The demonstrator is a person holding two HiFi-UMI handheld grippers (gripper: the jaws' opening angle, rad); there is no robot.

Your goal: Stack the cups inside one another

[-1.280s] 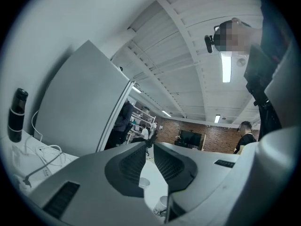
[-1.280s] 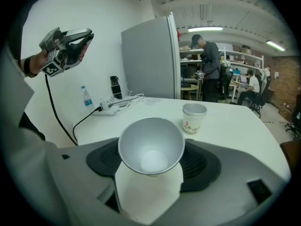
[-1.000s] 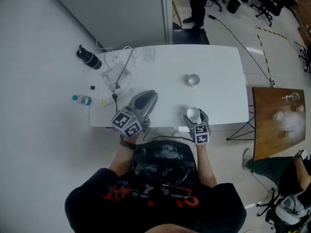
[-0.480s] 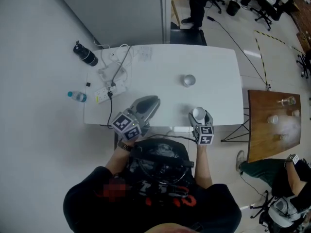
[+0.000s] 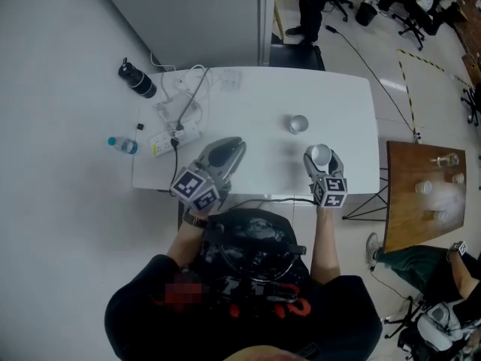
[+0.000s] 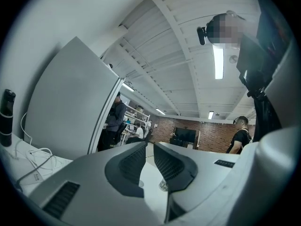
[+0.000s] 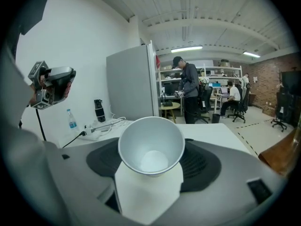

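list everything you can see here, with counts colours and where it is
table: 1, white, centre
loose cup: 1, pale, upright on the table's right half
held cup: 1, white, between the right gripper's fingers
power strip: 1, white, with cables, table's left end
black bottle: 1, black, off the table's far left corner
water bottle: 1, clear and blue, off the table's left edge
partition: 1, grey, beyond the table
side table: 1, brown wood, right of the table
left gripper: 1, grey, near left, fingers slightly apart, empty
right gripper: 1, grey, near right, closed on the held cup
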